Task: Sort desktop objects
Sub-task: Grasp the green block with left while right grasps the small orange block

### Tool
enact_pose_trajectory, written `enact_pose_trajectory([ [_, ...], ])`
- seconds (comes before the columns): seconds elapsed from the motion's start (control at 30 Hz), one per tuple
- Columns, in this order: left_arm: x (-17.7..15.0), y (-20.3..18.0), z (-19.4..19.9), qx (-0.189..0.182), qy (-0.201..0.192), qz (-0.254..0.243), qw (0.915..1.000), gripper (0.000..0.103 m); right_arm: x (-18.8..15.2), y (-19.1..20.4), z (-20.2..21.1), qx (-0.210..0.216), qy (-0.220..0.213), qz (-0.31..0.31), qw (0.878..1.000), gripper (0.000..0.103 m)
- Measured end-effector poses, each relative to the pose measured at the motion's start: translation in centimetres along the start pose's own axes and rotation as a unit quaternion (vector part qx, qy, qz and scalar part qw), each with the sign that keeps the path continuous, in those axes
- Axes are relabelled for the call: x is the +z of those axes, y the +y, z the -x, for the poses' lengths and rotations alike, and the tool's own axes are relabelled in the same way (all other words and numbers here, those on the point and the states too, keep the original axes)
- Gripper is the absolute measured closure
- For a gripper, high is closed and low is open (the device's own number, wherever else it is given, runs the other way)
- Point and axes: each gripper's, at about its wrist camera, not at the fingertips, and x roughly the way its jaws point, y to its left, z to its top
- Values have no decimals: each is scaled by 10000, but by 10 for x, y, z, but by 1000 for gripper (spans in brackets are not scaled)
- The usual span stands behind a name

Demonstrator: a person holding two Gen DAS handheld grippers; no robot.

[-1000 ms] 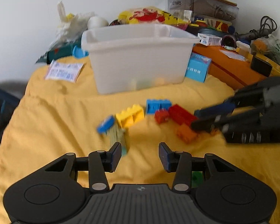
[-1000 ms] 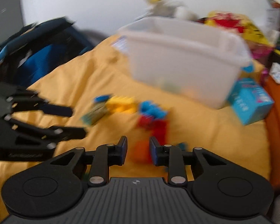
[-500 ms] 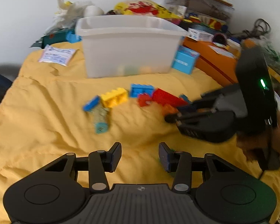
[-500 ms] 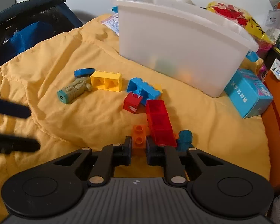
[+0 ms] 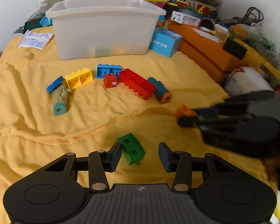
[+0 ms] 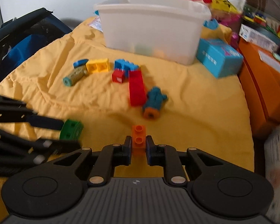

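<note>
The right gripper (image 6: 138,147) is clamping the orange brick (image 6: 138,137) over the yellow blanket (image 6: 196,108); the left gripper (image 5: 139,155), jaws just narrowing but apart, is straddling the green brick (image 5: 132,148), touching one finger; the white bin (image 5: 104,28) is sitting beyond.
</note>
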Motion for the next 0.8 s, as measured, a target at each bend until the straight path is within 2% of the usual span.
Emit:
enact_pose_trajectory([
  [0.03, 0, -2, -6, 118, 78, -73, 9999, 71, -2, 0, 2, 6, 1, 7, 10000, 86],
  [0.2, 4, 1, -7, 121, 233, -380, 9989, 78, -11, 15, 9, 168, -39, 216, 9996, 86],
  [0.33, -1, 12, 0, 69, 445, -530, 9976, 79, -18, 28, 9, 269, -23, 300, 9992, 86],
  [0.53, -8, 10, 1, 250, 315, -376, 9985, 72, -22, 33, 4, 206, 22, 394, 9990, 81],
  [0.63, -10, 5, 1, 233, 277, -524, 9980, 78, -22, 33, 2, 168, 24, 421, 9990, 82],
  [0.67, -10, 5, 1, 196, 269, -528, 9981, 79, -22, 34, 3, 150, 32, 462, 9988, 86],
  [0.8, -6, 10, 8, -16, 217, -340, 9992, 79, -19, 33, 5, 168, 81, 507, 9985, 86],
])
